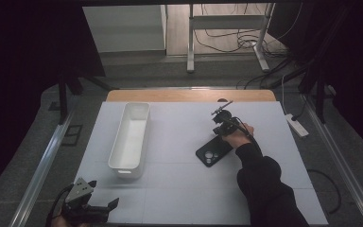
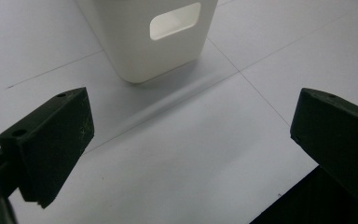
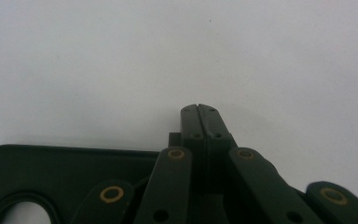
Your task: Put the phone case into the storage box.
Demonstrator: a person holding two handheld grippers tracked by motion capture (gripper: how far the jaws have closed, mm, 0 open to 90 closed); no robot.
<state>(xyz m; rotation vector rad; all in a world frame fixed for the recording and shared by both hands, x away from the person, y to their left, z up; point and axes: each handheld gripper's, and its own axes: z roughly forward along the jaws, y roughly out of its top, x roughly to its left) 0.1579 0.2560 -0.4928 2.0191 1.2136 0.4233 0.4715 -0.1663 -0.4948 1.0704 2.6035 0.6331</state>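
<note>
A black phone case (image 1: 213,151) with a round camera cutout lies flat on the white table cover, right of centre. A hand in a black sleeve holds my right gripper (image 1: 219,132) at the case's far end, pointing down. In the right gripper view its jaws are pressed together (image 3: 199,111) over bare table just past the case (image 3: 51,172), and I see nothing between the pads. My left gripper (image 1: 105,193) rests at the table's near left corner, open (image 2: 191,140) and with nothing in it. It faces the near end of a white bin (image 2: 154,37).
The long white bin (image 1: 131,135) stands left of centre and holds nothing. The white cover (image 1: 179,189) spreads over the table, with a wooden strip (image 1: 189,95) at the far edge. A power strip (image 1: 297,125) and cables lie on the floor to the right.
</note>
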